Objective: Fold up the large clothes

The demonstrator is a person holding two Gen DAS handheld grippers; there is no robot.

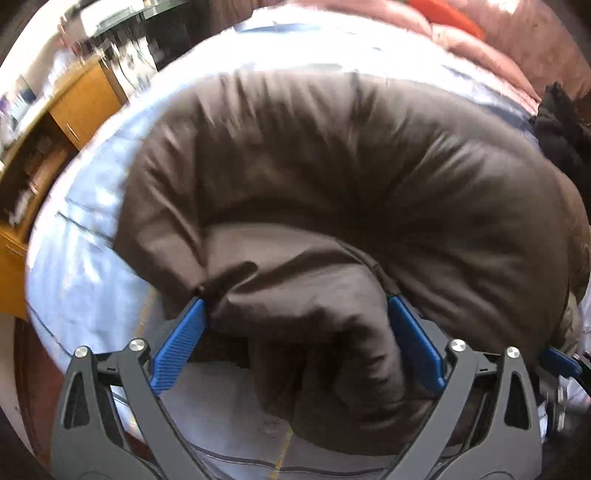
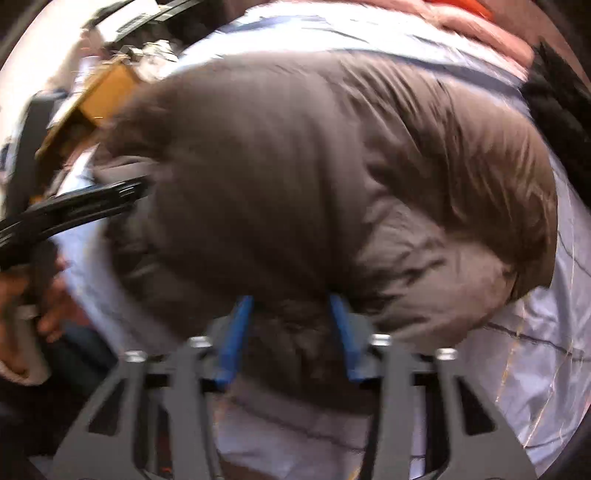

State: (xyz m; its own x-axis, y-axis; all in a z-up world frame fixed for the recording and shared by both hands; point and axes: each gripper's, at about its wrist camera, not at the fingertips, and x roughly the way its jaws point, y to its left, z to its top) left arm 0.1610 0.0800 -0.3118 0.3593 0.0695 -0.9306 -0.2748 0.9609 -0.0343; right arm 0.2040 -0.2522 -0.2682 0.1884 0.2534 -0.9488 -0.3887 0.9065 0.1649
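one brown puffy jacket (image 1: 332,177) lies bunched on a bed covered by one pale blue sheet (image 1: 81,258), taking up most of both views. two tools work on it, one in each hand. the left tool (image 1: 295,306) stands fairly wide, and a thick fold of the jacket fills the gap between its two blue pads (image 1: 181,343); the cloth touches both pads and bulges out past them, so it is gripping the jacket. the right tool (image 2: 291,302) is much narrower, its two blue pads (image 2: 236,336) pinched on a dark crumpled bit of the jacket near the edge closest to the camera. both pictures are blurred. in the right wrist view a hand (image 2: 48,306) shows at the left edge, holding the black body of the left tool. beyond the bed stand one wooden cabinet (image 1: 85,103), one pink blanket (image 1: 480,48) with something orange (image 1: 447,14) on it, and one dark heap of cloth (image 1: 561,125) at the right edge.
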